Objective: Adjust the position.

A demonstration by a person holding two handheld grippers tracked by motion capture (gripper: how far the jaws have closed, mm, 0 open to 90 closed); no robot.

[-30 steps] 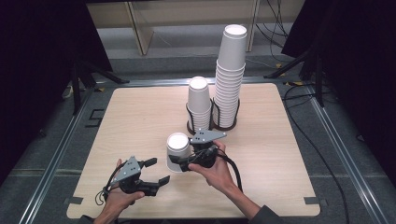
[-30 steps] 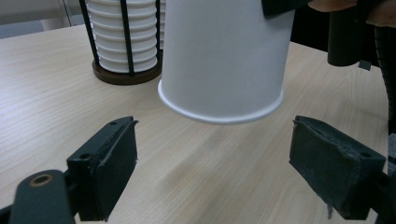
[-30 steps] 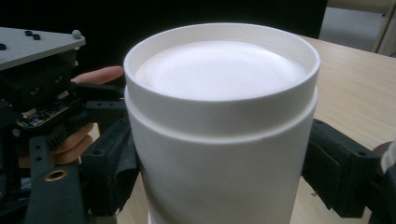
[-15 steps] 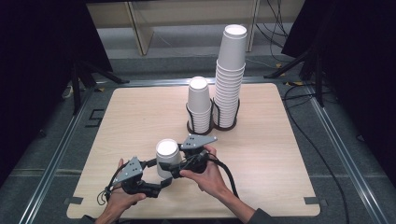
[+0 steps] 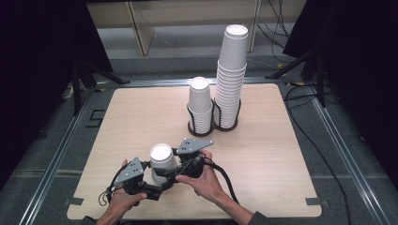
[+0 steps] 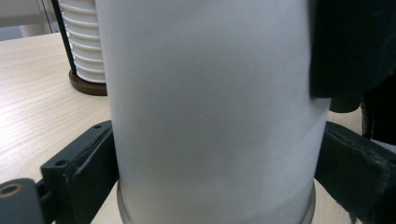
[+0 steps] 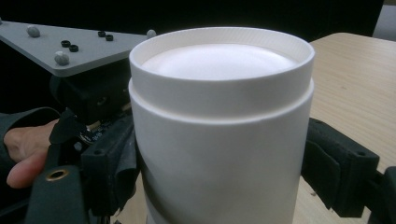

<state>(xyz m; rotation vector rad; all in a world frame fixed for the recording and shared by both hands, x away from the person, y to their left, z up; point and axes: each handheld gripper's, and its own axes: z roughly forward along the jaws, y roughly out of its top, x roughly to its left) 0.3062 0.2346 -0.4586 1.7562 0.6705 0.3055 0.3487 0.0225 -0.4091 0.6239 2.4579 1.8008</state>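
Since one second earlier, the right gripper (image 5: 167,172) has carried the white paper cup (image 5: 162,161) away from the cup holder (image 5: 213,123) toward the near left part of the wooden table (image 5: 277,154), where the left gripper (image 5: 155,186) has closed in on it from the other side. The cup stands inverted, base uppermost, between the two grippers in the high view. In the right gripper view, both black jaws press against the cup (image 7: 219,126) wall, one on each side, spread to the cup's width. In the left gripper view, the jaws likewise flank the cup (image 6: 210,107) low on its wall and touch it. Farther back stand a short stack of cups (image 5: 200,104) and, just beside it, a tall stack of cups (image 5: 231,75), both upright in the holder.
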